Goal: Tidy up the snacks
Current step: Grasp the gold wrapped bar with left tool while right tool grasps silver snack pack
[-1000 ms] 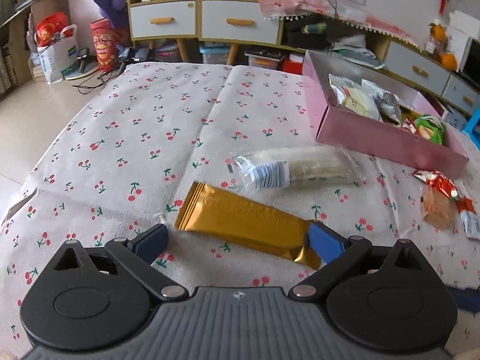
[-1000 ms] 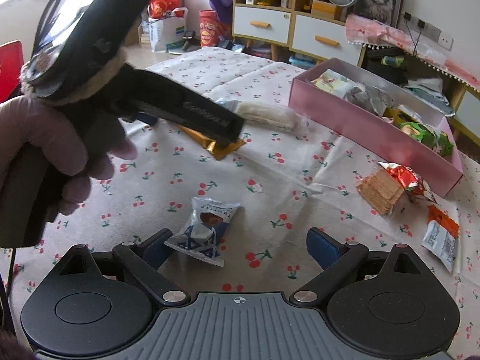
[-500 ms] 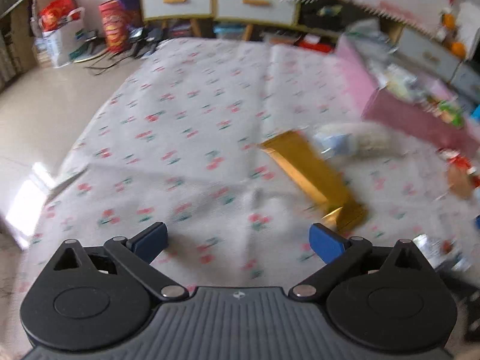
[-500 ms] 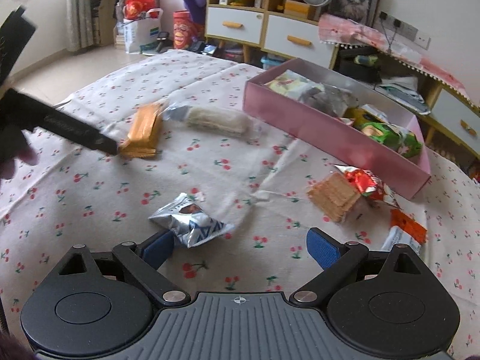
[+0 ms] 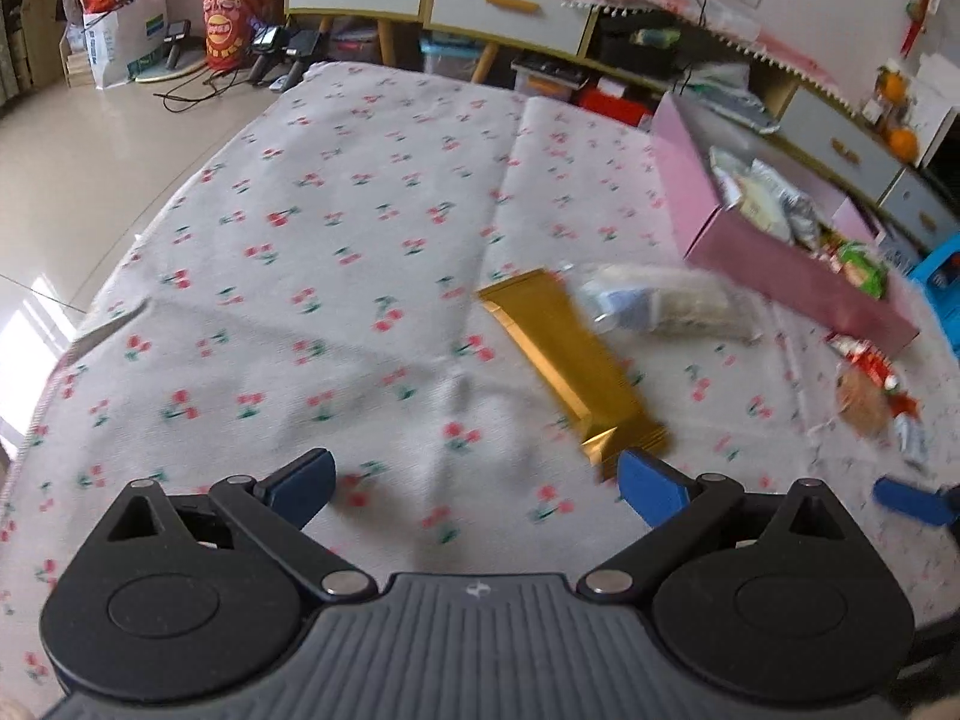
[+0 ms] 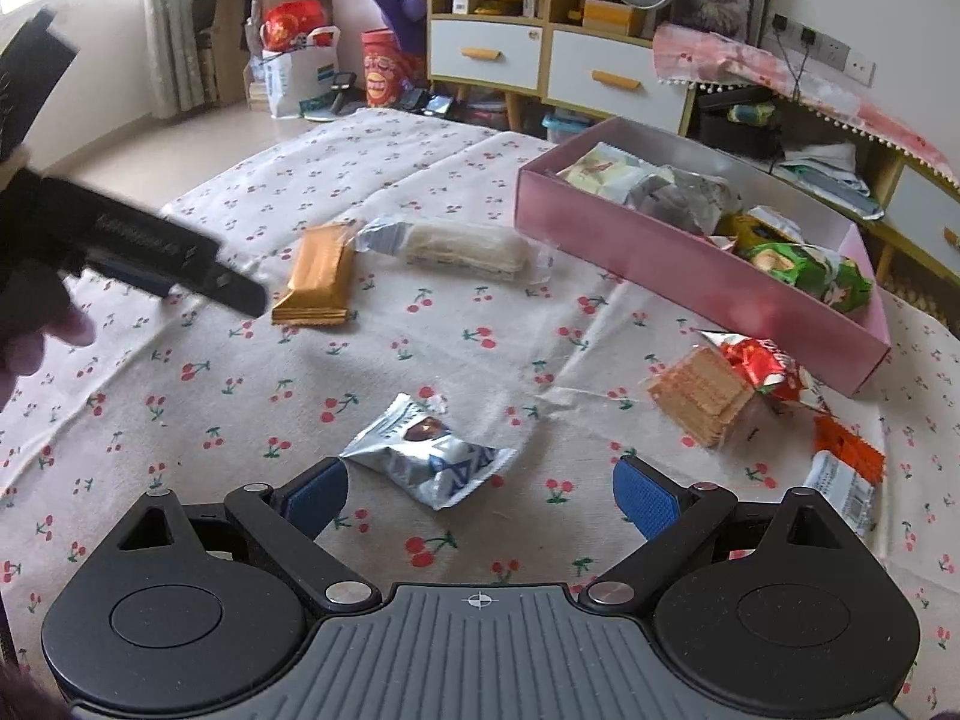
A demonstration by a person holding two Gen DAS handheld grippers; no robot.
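Pink snack box (image 6: 690,252) sits far right on our cherry-print tablecloth (image 6: 252,192); five snacks lie loose outside it. Only our right view shows the silver packet (image 6: 429,459), between the right gripper's (image 6: 480,495) spread jaws; our left gripper (image 5: 474,480) gapes empty near the gold bar (image 5: 570,360).

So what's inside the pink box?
The pink box holds snack packets: a pale one at the far end, crinkly silver ones in the middle, green ones at the near end. Whatever lies underneath them is covered.
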